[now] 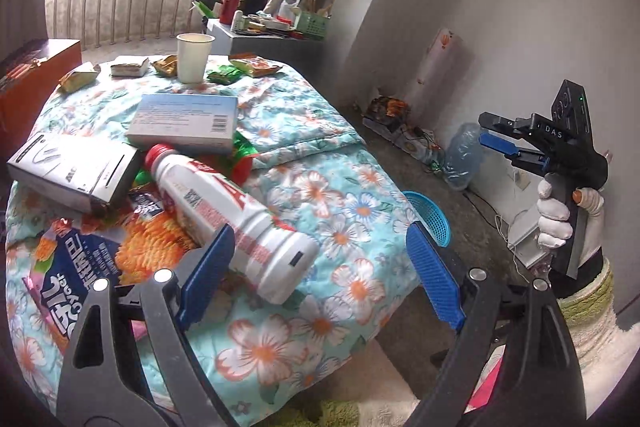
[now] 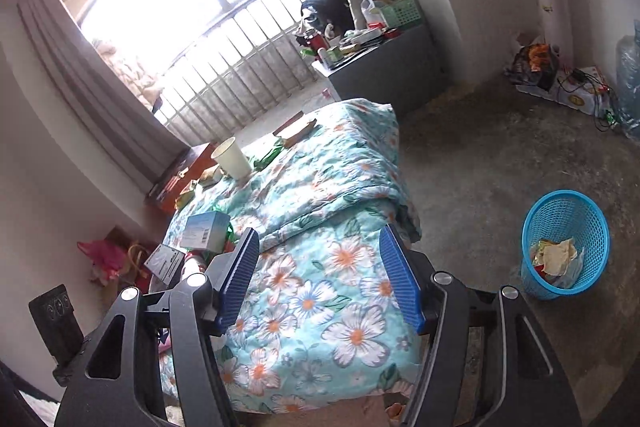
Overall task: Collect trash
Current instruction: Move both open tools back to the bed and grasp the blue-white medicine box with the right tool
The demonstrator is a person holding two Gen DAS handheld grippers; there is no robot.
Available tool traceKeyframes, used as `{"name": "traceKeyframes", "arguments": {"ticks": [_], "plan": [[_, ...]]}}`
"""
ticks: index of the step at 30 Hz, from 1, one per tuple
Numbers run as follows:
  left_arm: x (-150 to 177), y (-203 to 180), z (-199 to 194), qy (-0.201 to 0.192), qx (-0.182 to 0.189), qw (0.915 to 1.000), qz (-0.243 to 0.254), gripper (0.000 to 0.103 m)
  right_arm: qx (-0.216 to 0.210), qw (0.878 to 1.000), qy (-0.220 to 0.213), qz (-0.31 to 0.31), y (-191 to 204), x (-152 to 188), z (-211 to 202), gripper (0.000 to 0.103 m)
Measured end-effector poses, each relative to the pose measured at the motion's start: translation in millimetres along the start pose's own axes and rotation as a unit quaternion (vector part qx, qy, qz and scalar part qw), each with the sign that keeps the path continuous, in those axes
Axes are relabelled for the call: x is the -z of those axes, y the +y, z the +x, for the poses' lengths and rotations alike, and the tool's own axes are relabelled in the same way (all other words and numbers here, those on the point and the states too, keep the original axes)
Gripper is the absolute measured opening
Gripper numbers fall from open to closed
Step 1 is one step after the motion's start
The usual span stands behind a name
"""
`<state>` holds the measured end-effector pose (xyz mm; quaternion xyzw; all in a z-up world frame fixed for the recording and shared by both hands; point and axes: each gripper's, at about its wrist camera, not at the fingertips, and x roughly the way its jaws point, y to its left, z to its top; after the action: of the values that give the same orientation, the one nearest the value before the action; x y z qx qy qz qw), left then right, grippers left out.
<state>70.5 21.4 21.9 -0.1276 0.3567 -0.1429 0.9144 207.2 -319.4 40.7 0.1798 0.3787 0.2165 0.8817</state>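
Note:
Trash lies on a floral quilt [image 1: 340,195]: a white bottle with a red cap [image 1: 228,215] on its side, a grey box [image 1: 76,171], a light blue box [image 1: 184,123], a paper cup [image 1: 193,57], snack wrappers [image 1: 80,77] and a blue and orange snack bag [image 1: 92,259]. My left gripper [image 1: 320,267] is open, just above the bottle's base, empty. My right gripper [image 2: 320,275] is open and empty over the quilt; it also shows in the left wrist view [image 1: 504,135]. A blue mesh bin [image 2: 566,243] with some trash stands on the floor to the right.
A grey cabinet [image 2: 384,67] with clutter stands by the railed window. Cables, a box and a water jug [image 2: 628,79] sit along the right wall. A wooden chest [image 1: 36,83] is left of the bed. Bare concrete floor [image 2: 500,155] lies between bed and bin.

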Motion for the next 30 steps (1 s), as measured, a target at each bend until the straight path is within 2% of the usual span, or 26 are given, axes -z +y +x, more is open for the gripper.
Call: {"name": "traceKeyframes", "arguments": {"ticks": [4,7,13,16,19,27,30], "plan": [[14.6,38.1,-11.1,-0.010,-0.020,0.9992,-0.034,0.083,0.003,0.997,0.029,-0.065,56.6,-1.3,32.1,0.061],[23.8,57.6,-12.8,-0.014,-0.021,0.9981,-0.056,0.083,-0.005,0.993,0.054,-0.100,93.5,0.3,57.2,0.064],[36.8,87.7,-21.1,-0.032,-0.024,0.9956,-0.085,0.083,0.000,0.981,0.101,-0.164,148.6,10.3,107.1,0.065],[39.6,99.7,-25.6,-0.045,-0.037,0.9948,-0.083,0.083,0.009,0.974,0.119,-0.191,168.5,12.0,132.2,0.065],[43.3,112.3,-30.1,-0.055,-0.045,0.9944,-0.079,0.083,0.022,0.967,0.126,-0.219,186.5,12.3,155.2,0.070],[53.7,138.3,-33.2,-0.063,-0.047,0.9933,-0.084,0.083,0.039,0.946,0.158,-0.281,222.3,11.4,223.8,0.072],[52.2,147.1,-32.1,-0.065,-0.050,0.9924,-0.091,0.083,0.040,0.936,0.172,-0.305,233.1,11.8,249.9,0.076]]}}
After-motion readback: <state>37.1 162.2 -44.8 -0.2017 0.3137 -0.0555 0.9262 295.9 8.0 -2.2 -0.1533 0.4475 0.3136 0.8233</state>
